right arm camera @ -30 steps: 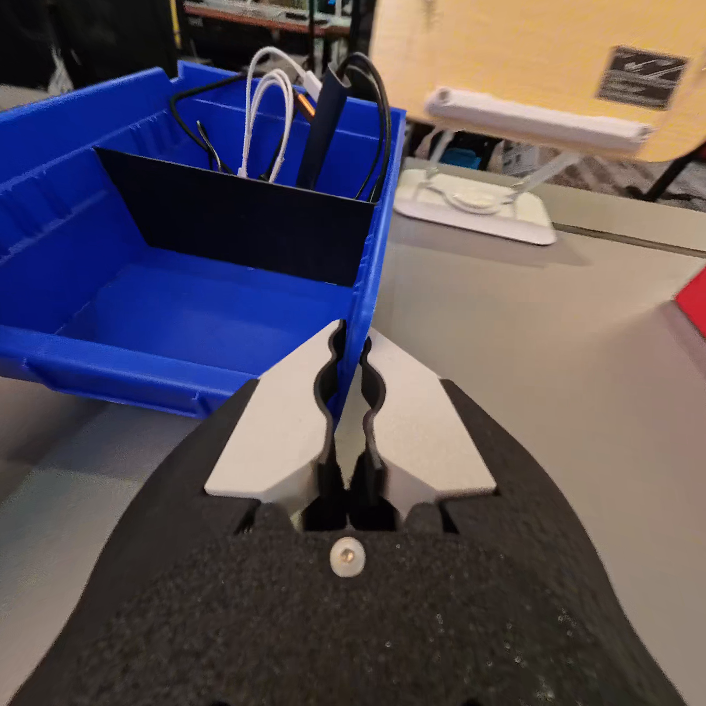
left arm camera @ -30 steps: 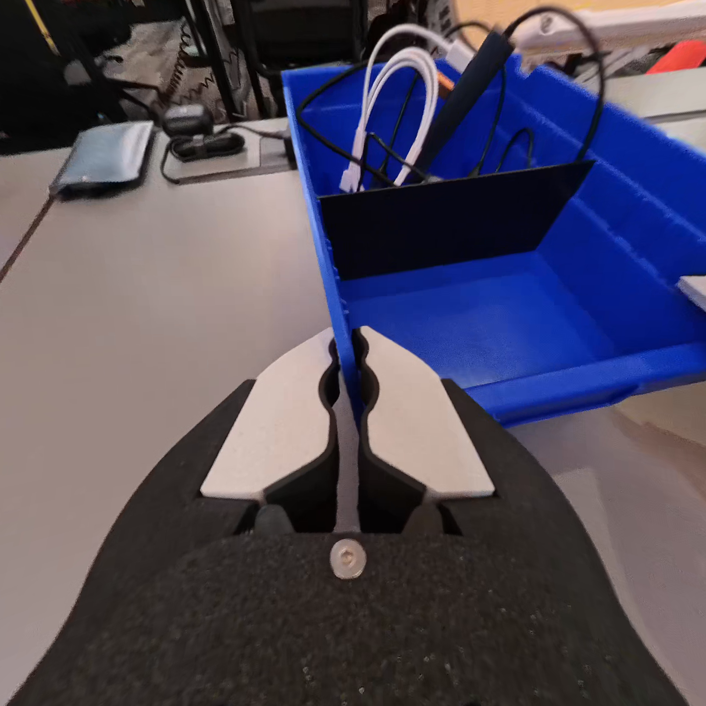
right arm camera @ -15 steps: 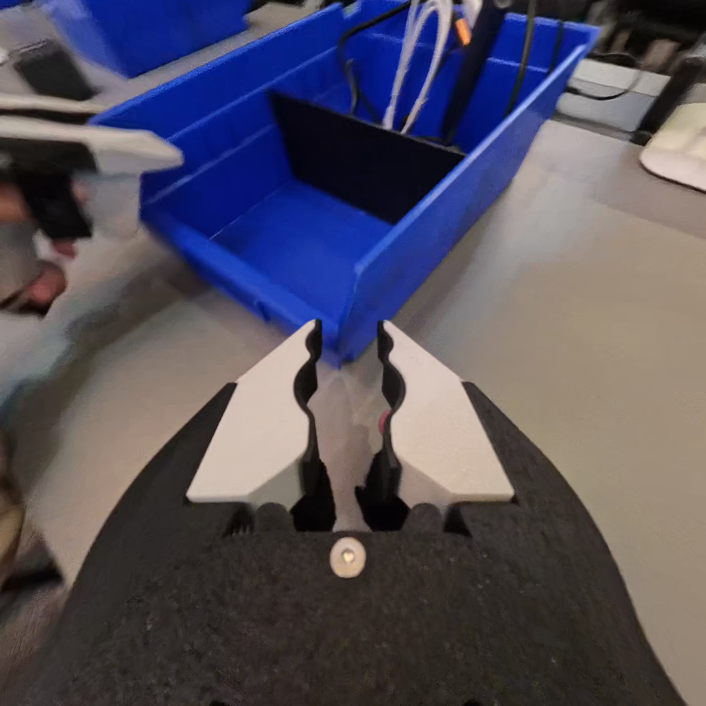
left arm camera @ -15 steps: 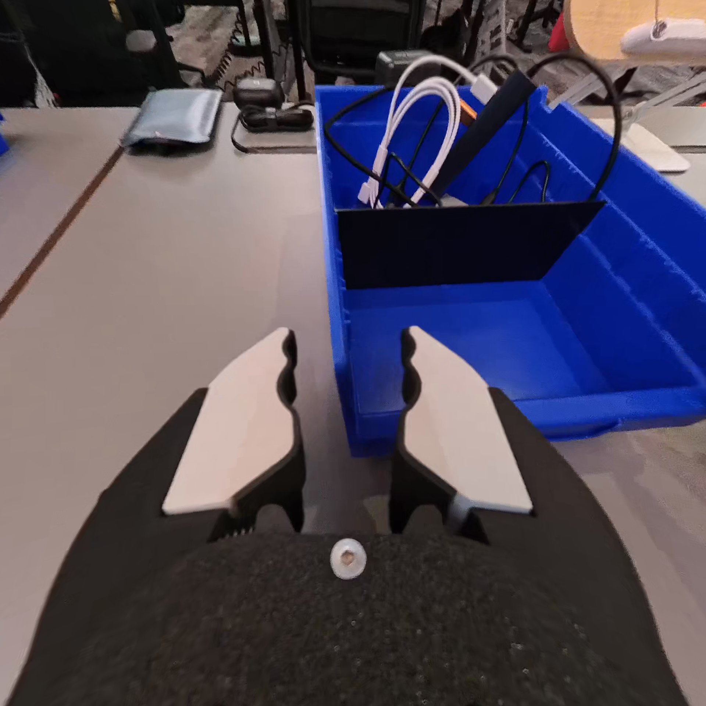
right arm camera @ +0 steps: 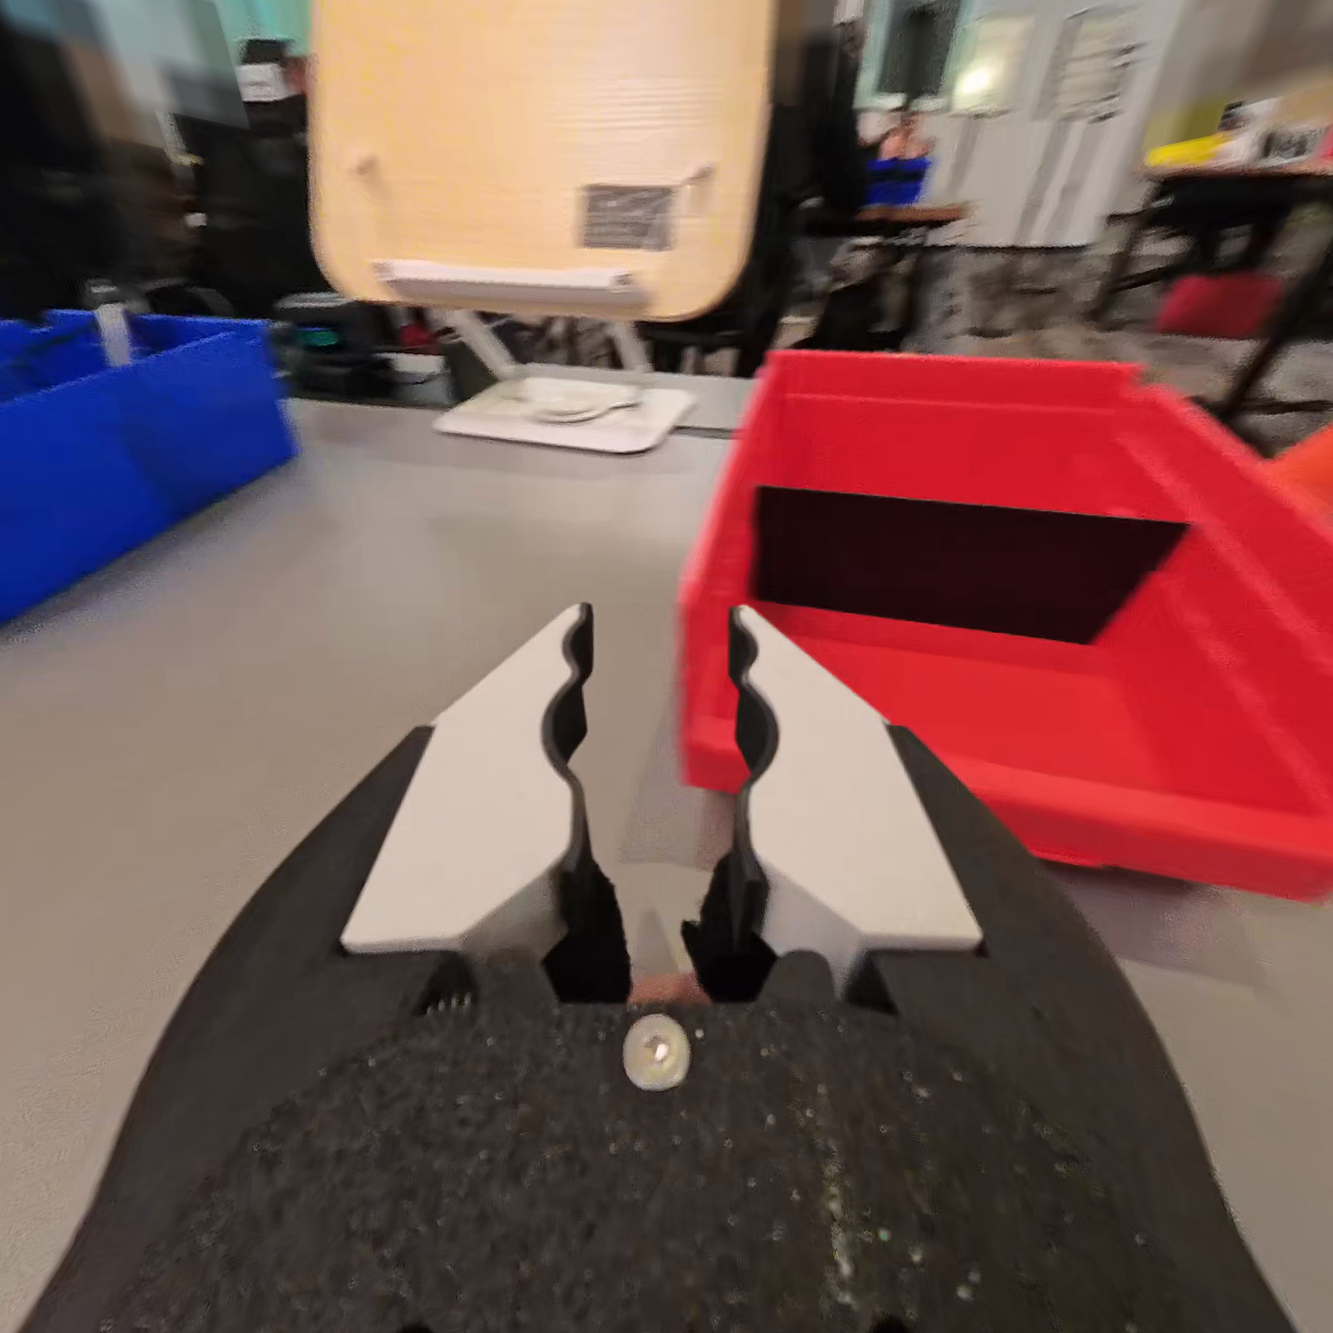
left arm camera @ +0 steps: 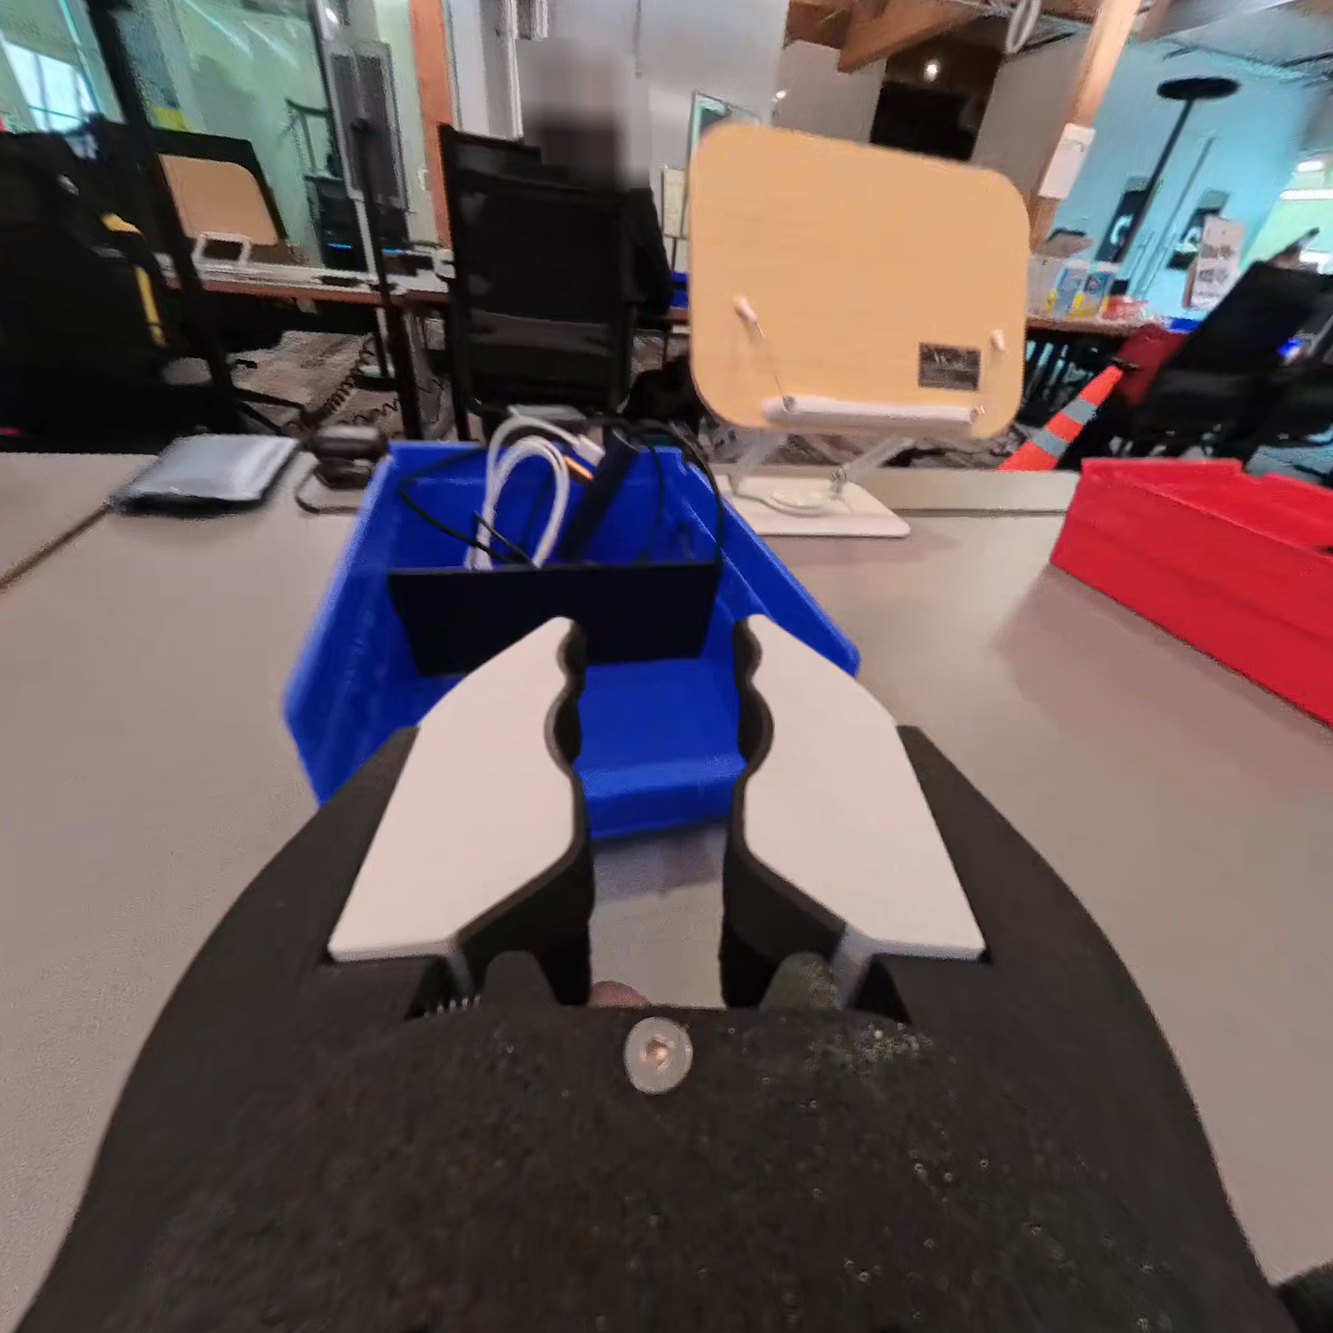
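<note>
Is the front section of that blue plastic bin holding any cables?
No, the cables sit behind the black divider of the blue plastic bin; its front section is bare.

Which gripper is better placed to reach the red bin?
Probably the right gripper: open and empty, close beside the red bin. The left gripper faces the blue bin.

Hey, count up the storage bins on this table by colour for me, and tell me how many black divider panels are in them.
Blue bins: 1, the blue bin with cables behind its black divider
Red bins: 1, the red bin with its own dark divider
Black dividers: 2
Total: 2 bins, 2 dividers
</note>
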Demonstrator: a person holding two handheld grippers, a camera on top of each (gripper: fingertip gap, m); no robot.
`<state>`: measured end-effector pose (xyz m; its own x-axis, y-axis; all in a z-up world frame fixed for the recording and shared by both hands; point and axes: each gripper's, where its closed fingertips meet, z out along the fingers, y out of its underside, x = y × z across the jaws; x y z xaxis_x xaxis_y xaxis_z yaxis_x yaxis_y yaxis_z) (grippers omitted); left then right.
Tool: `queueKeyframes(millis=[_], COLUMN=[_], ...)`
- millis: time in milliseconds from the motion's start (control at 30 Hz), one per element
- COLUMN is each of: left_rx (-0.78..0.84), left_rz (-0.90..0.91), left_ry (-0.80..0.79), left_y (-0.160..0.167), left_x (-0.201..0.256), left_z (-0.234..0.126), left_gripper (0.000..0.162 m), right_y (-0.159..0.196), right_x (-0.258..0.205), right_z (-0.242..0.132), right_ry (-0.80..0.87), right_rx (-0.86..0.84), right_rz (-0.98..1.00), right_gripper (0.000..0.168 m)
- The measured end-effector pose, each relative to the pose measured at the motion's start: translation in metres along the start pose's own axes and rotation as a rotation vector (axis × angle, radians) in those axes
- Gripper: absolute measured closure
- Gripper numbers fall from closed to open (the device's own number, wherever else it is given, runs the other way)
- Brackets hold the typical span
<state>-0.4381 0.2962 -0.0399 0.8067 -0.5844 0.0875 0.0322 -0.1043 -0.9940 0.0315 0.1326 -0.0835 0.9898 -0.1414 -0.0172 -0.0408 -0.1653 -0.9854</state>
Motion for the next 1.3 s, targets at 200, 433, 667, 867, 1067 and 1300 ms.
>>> queueKeyframes(millis=[200,433,667,867,1067,1300], left_rx=[-0.169,-0.202,-0.293,-0.299,-0.300,-0.356], left_rz=[0.139,0.033,0.015,-0.042,-0.012,0.014], left_ry=[0.008,0.011,0.004,0.029,0.051,0.099], left_y=[0.056,0.055,0.072,0.070,0.063,0.076], left_x=[0.016,0.009,0.006,0.012,0.024,0.034], left_z=[0.018,0.011,0.015,0.013,0.010,0.017], left_gripper=[0.128,0.134,0.138,0.139,0.141,0.140], right_y=[-0.007,0.011,0.016,0.012,0.004,0.007], right_x=[0.050,0.053,0.060,0.064,0.041,-0.007], right_z=[0.003,0.012,0.010,0.004,0.001,0.011], right_ry=[0.085,0.121,0.100,0.086,0.038,-0.075], right_rx=[0.059,-0.081,-0.122,-0.108,-0.105,-0.142], right_rz=[0.097,0.048,0.136,0.170,0.114,0.094], right_gripper=[0.136,0.140,0.140,0.138,0.140,0.140])
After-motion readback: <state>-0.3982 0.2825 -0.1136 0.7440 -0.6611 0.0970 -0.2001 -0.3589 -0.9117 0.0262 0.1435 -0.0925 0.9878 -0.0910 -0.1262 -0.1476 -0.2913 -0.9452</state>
